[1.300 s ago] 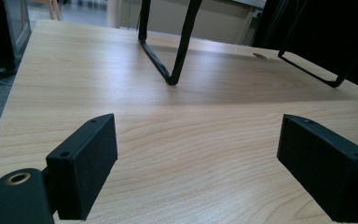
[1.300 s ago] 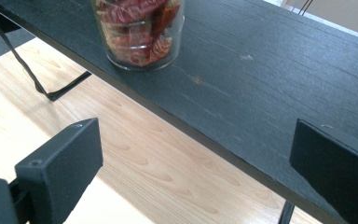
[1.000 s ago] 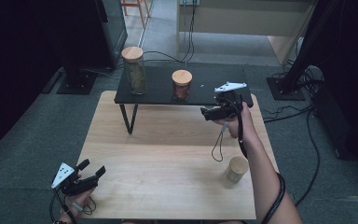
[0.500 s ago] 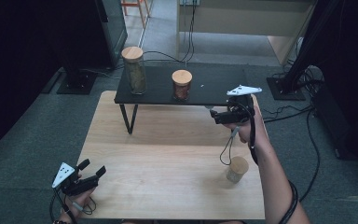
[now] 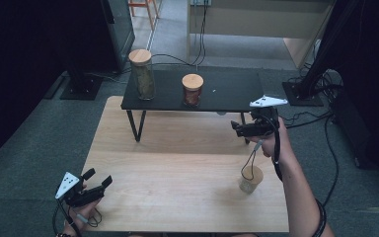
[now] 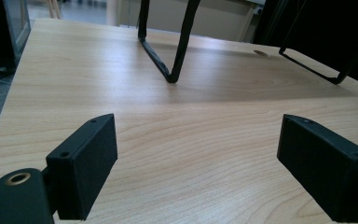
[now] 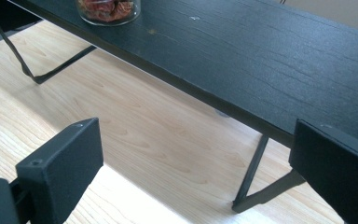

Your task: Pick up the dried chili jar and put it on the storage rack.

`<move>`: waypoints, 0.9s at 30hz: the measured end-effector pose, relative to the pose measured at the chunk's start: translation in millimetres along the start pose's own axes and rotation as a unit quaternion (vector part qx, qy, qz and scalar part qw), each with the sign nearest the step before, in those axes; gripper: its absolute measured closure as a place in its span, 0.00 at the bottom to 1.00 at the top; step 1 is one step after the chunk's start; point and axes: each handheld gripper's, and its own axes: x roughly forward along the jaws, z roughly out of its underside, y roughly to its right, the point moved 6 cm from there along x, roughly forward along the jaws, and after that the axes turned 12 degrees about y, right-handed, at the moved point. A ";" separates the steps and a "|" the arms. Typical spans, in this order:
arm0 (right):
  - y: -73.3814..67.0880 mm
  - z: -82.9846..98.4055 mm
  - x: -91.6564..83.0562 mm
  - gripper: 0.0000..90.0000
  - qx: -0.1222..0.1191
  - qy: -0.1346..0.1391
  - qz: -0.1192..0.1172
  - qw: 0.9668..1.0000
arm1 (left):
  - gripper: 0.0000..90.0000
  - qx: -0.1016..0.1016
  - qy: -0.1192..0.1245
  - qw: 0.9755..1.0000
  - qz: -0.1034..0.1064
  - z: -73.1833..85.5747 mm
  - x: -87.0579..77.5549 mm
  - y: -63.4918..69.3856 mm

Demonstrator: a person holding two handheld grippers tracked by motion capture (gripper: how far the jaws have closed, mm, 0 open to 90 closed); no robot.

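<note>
- Black-jawed right gripper [image 5: 241,129] is hovering above the far right part of the wooden table [image 5: 177,168], just beside the front edge of the black shelf [image 5: 227,89], its jaws standing wide apart with nothing between them.
- In the right gripper view, those jaws are framing the shelf's front edge and one of its thin metal legs [image 7: 251,172], with pale table wood beneath.
- Nearest to this gripper, a small tan cup [image 5: 250,178] is standing upright on the table near its right edge, below the person's right hand; the gripper's cable is hanging down over it.
- A short jar with a wooden lid [image 5: 192,89], holding something reddish, is sitting on the shelf near its middle; its glass base is showing at the top of the right gripper view [image 7: 108,10].
- A taller jar with a wooden lid [image 5: 141,74] is standing at the shelf's left end, well apart from the short one.
- The left gripper [image 5: 101,183] is resting low at the table's near left corner, jaws open and holding nothing, pointing towards the shelf's legs.
</note>
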 end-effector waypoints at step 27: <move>-6.2 36.7 -15.0 0.03 -0.004 -0.019 -0.001 1.000 | 0.14 0.002 0.002 1.000 0.000 0.5 -0.6 0.6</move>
